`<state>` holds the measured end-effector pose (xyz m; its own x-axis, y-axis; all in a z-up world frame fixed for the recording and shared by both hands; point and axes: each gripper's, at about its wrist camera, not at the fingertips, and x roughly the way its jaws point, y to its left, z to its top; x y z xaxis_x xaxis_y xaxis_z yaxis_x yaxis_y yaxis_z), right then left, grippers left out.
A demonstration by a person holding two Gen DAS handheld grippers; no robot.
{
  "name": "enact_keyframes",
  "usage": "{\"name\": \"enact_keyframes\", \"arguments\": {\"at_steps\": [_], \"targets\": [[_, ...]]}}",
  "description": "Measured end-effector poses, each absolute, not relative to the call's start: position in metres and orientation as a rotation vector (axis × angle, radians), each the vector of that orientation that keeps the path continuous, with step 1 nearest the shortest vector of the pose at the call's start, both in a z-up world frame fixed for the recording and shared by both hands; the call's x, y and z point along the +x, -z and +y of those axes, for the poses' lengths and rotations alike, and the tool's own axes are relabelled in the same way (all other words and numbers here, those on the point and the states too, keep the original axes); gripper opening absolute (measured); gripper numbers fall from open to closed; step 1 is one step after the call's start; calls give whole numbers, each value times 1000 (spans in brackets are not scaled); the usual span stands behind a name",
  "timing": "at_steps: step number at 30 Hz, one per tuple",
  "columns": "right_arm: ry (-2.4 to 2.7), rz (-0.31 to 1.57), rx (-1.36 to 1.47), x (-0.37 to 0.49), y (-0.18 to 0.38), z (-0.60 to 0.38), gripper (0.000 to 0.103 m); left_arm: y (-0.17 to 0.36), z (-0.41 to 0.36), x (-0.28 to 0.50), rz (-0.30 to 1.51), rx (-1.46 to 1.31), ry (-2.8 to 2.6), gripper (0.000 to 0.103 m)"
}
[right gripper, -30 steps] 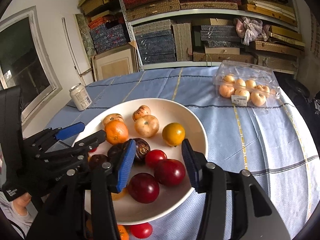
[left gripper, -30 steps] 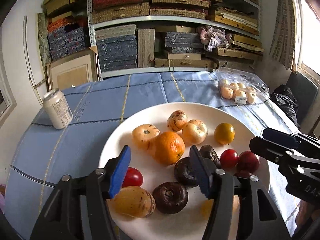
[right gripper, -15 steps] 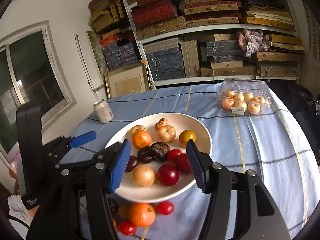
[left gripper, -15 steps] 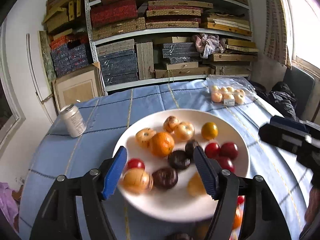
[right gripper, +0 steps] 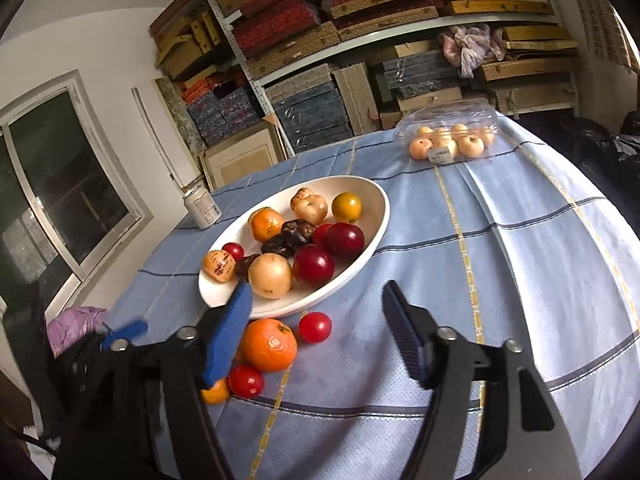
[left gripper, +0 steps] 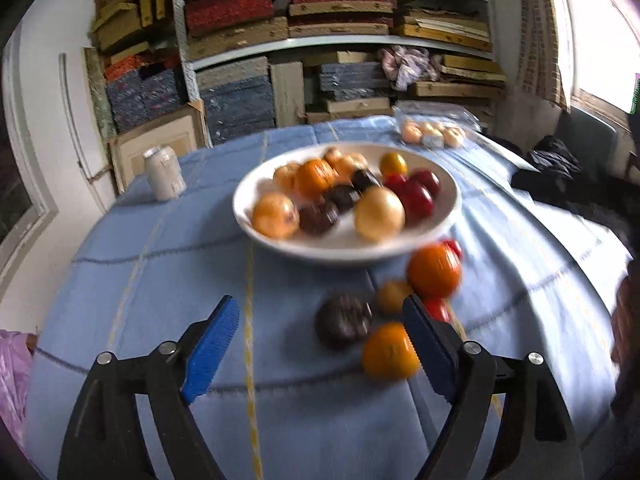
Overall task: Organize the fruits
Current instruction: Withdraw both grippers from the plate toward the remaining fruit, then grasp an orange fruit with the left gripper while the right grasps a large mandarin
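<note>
Both grippers stand with jaws apart and nothing between the pads: left gripper (left gripper: 320, 344) has just been opening, its blue fingertips (left gripper: 210, 352) wide over bare cloth, with a loose orange fruit (left gripper: 390, 352) and a dark brown fruit (left gripper: 343, 321) lying just inside its right finger, not pressed; right gripper (right gripper: 316, 332) has also just been opening and hangs over bare cloth beside the plate. Fruits sit in two groups. Most lie in the white plate (right gripper: 360, 268): an orange (right gripper: 266, 224), pale yellow fruit (right gripper: 270, 274), two dark red ones (right gripper: 314, 264), a yellow-orange one (right gripper: 346, 207), several dark brown ones (right gripper: 298, 232), a speckled one (right gripper: 218, 266), a small red one (right gripper: 233, 251). Loose on the surface (right gripper: 500, 280), near the plate's front rim: a large orange (right gripper: 269, 345), a small red fruit (right gripper: 315, 327) just beside it, another small red one (right gripper: 245, 381) and an orange fruit partly hidden behind the right gripper's left finger. Left wrist view is motion-blurred; fruit details there are soft. Blue checked cloth covers the surface. Further out: a drink can (right gripper: 201, 211) left of the plate, well apart from it; a clear plastic box of pale fruit (right gripper: 450, 138) at the far edge. Behind, shelves (right gripper: 380, 40) stacked with flat boxes; a window (right gripper: 48, 184) at left.
</note>
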<state>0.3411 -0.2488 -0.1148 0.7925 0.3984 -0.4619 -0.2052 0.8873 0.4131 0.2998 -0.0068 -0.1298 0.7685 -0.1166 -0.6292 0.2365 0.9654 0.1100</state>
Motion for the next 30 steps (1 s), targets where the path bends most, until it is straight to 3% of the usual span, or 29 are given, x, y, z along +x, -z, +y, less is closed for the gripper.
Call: {"name": "enact_keyframes", "arguments": {"at_steps": [3,19,27,30], "targets": [[-301,569,361,342,117,-253,78,140,-5,292,701,183,234,85],[-301,593,397,346,118,-255,82,158,-13,309,813,104,321,83],[-316,617,368,349,123,-244,82,157,-18,315,815,103,343,70],[-322,630,358,350,126,-242,82,156,-17,316,806,95,346,56]]}}
